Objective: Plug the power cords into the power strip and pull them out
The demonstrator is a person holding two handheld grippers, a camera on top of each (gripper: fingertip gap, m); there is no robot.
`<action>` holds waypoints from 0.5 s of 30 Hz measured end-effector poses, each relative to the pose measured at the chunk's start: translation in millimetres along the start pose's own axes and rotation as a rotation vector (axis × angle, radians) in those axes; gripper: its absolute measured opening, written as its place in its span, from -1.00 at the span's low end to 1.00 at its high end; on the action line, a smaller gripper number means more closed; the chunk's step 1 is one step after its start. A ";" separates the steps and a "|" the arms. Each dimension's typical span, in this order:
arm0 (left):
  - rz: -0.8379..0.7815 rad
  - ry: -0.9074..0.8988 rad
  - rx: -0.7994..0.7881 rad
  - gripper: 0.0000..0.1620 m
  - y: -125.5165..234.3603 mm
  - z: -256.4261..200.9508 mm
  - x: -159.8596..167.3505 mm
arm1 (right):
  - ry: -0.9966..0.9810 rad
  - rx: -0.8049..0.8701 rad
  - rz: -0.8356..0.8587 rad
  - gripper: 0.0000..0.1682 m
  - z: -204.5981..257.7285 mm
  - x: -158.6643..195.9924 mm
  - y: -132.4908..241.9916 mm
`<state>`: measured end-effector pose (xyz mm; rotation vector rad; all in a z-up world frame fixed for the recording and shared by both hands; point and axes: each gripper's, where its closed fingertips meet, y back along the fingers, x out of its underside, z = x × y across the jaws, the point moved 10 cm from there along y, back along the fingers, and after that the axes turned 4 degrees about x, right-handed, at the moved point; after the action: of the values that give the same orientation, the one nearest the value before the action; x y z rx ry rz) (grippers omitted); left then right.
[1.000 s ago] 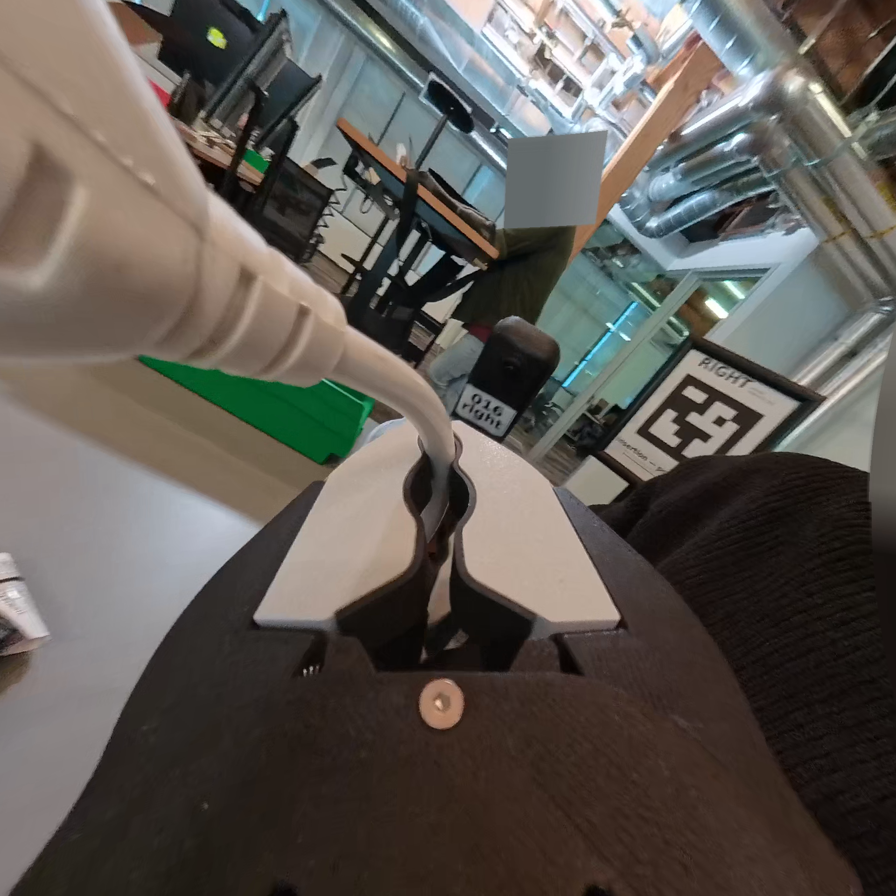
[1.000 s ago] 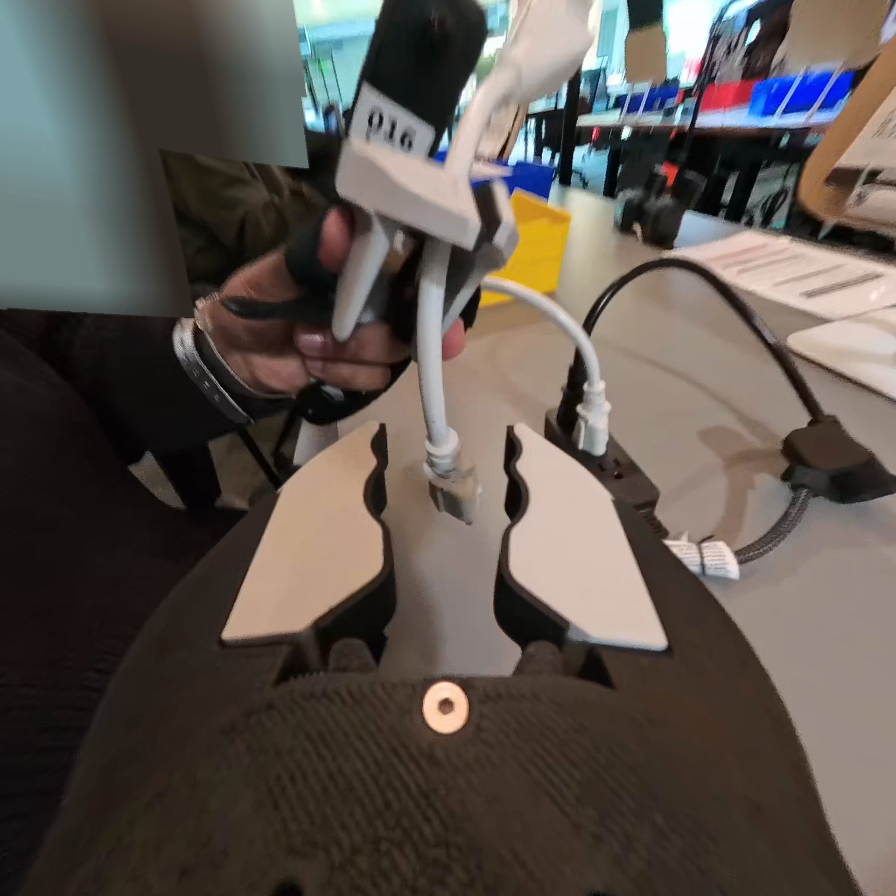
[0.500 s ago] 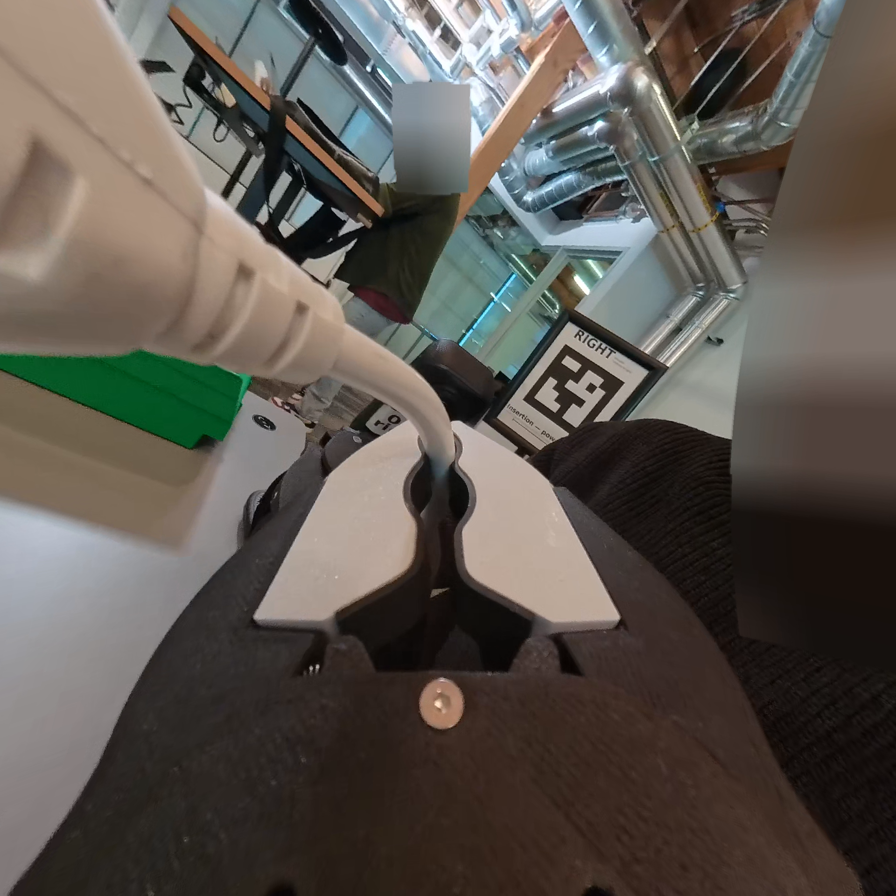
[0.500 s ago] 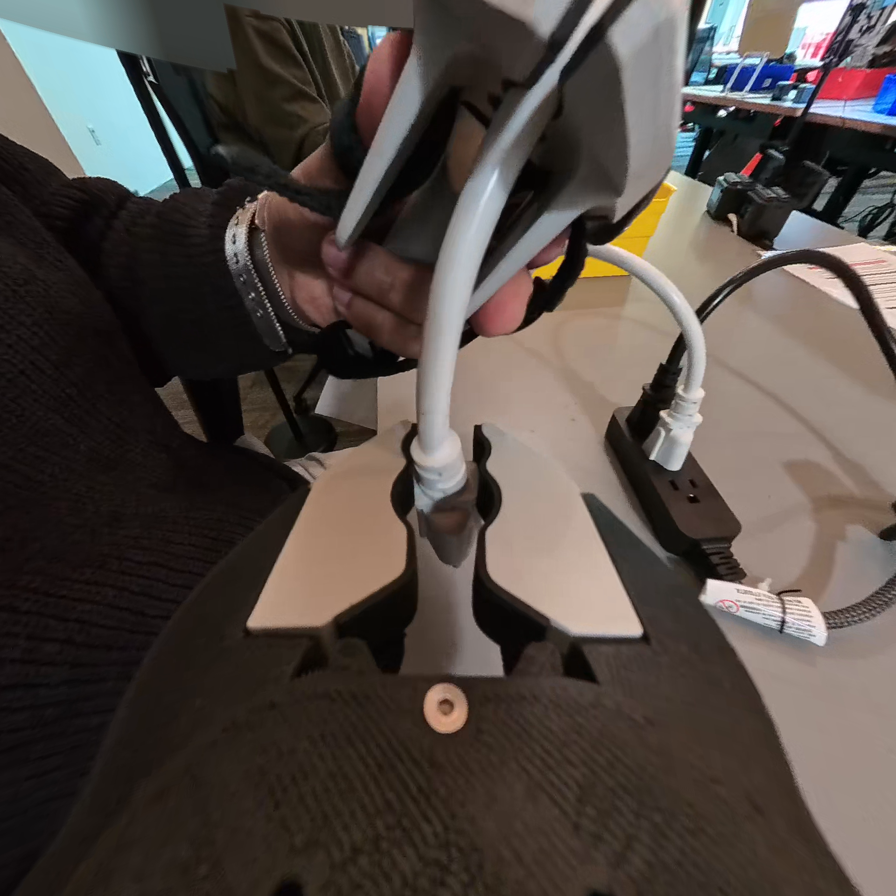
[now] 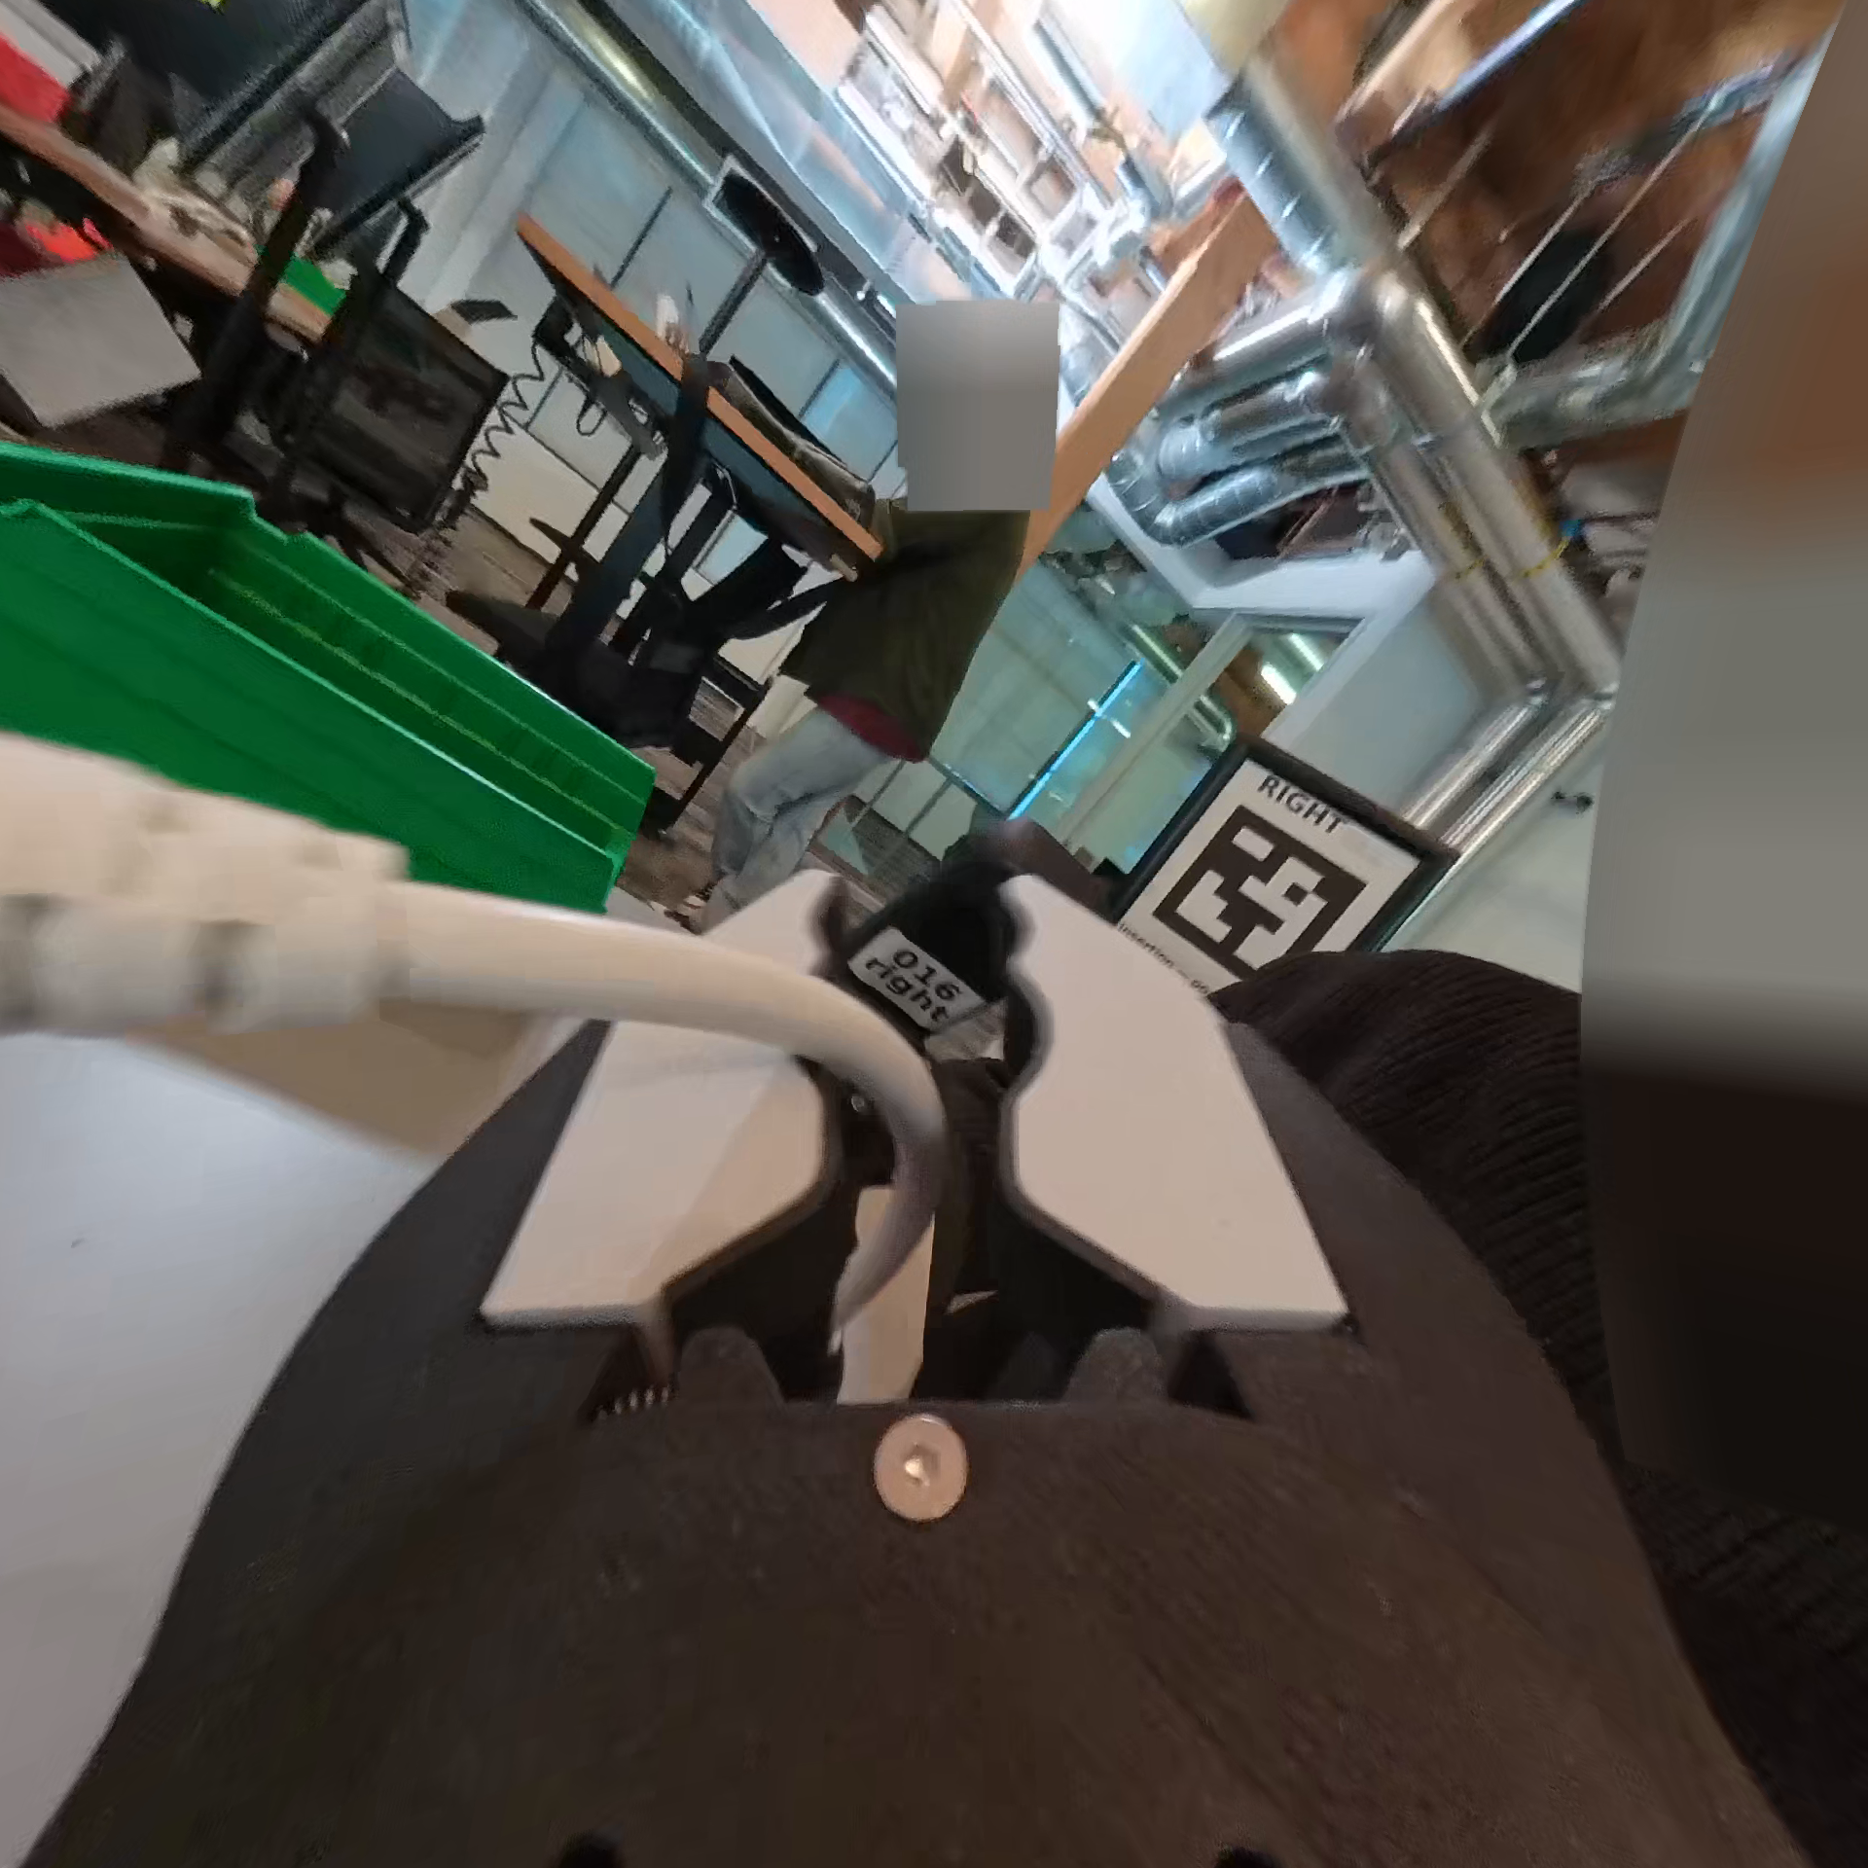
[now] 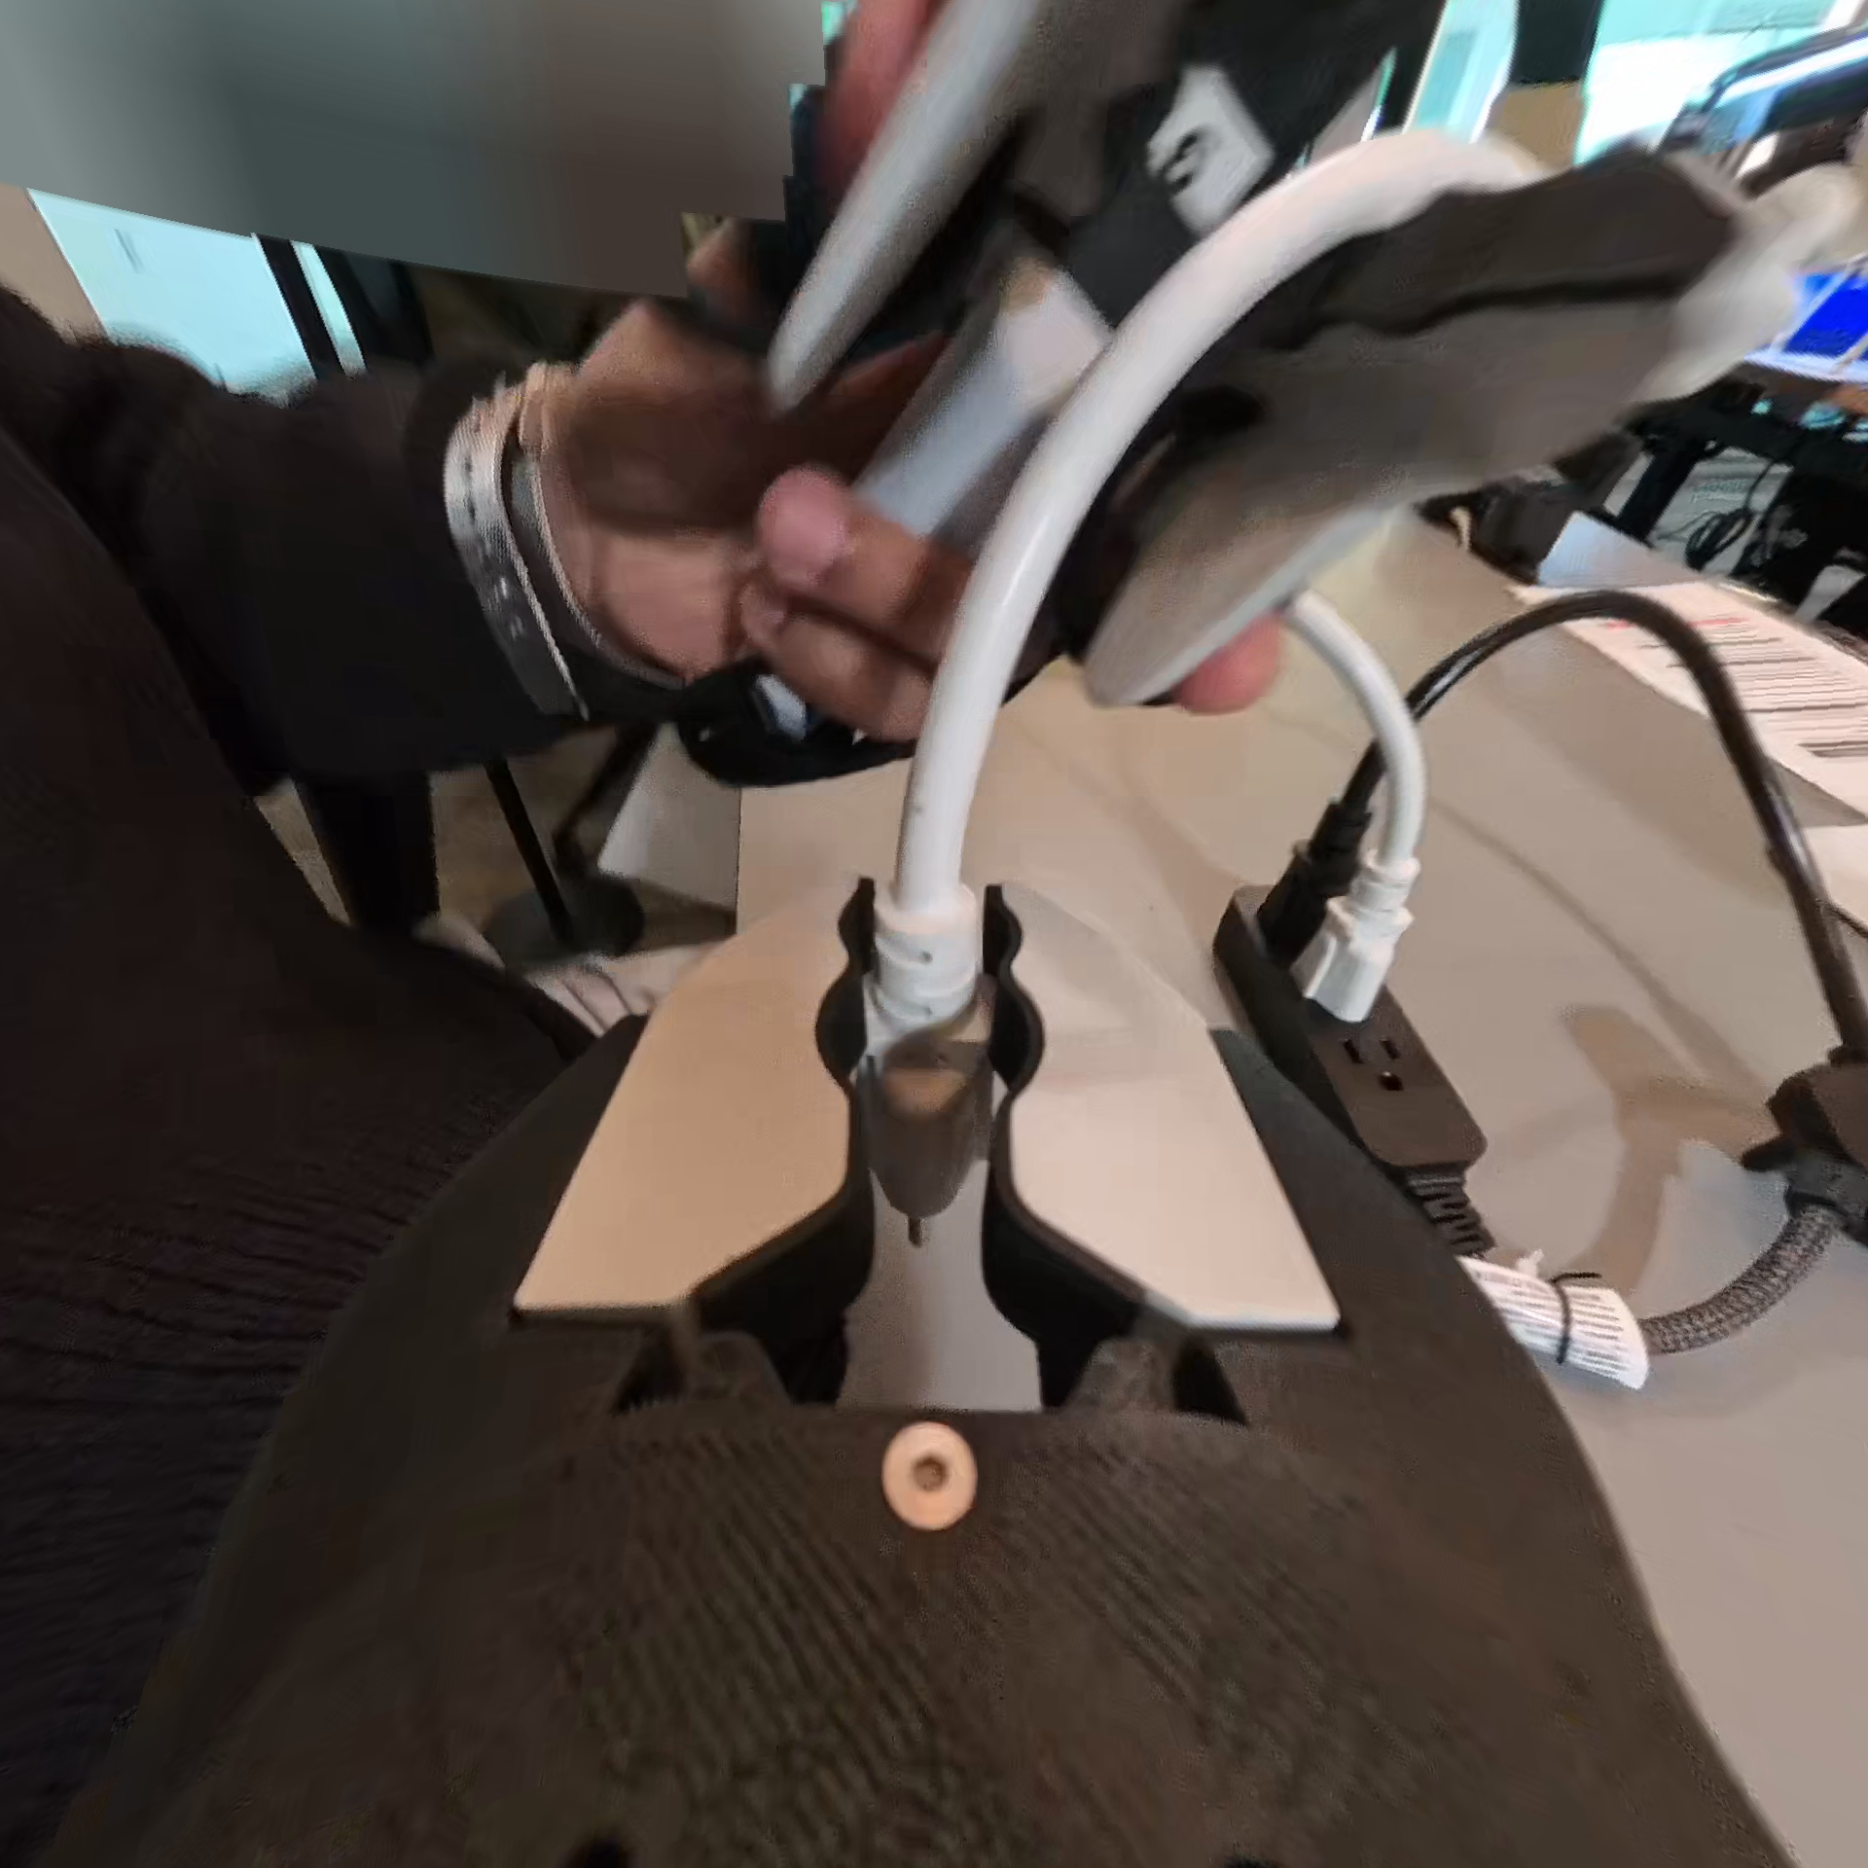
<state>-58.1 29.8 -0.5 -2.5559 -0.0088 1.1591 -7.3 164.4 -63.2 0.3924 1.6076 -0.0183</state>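
Note:
A black power strip (image 6: 1344, 1041) lies on the grey table (image 6: 1162, 809). A white plug (image 6: 1349, 960) and a black plug (image 6: 1314, 879) sit in it side by side. The white cord (image 6: 970, 708) arcs up from the strip, through my left gripper, and down to its free end. My right gripper (image 6: 925, 970) is shut on that free white plug (image 6: 925, 1071), prongs pointing toward the camera. My left gripper (image 5: 915, 1011) is open, and the cord (image 5: 708, 970) runs loosely over its left finger. It also shows blurred at the top of the right wrist view (image 6: 1142, 334).
The strip's braided cable with a white tag (image 6: 1557, 1324) trails right, and a black cord (image 6: 1668, 647) arcs over the table. Printed sheets (image 6: 1759, 687) lie at far right. A green bin (image 5: 303, 708) and a marker board (image 5: 1274, 900) stand beyond; a person (image 5: 910, 627) is behind.
My right gripper has closed on the free white plug. My left gripper has opened and let go of the cord, which now lies slack between its fingers.

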 end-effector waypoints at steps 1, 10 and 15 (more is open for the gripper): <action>0.029 0.024 0.016 -0.98 2.1 3.0 2.2 | 0.022 0.001 0.029 -0.75 3.7 1.6 -5.0; 0.066 0.097 -0.006 -1.00 5.7 11.5 7.8 | -0.061 -0.029 0.016 -0.81 0.0 1.1 -4.7; 0.051 0.111 0.011 -1.00 2.4 12.7 10.9 | -0.042 -0.031 0.012 -0.81 2.7 3.2 -6.9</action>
<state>-60.4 32.8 -17.0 -2.6210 0.0889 1.0310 -6.6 158.0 -68.1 0.3752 1.5624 0.0078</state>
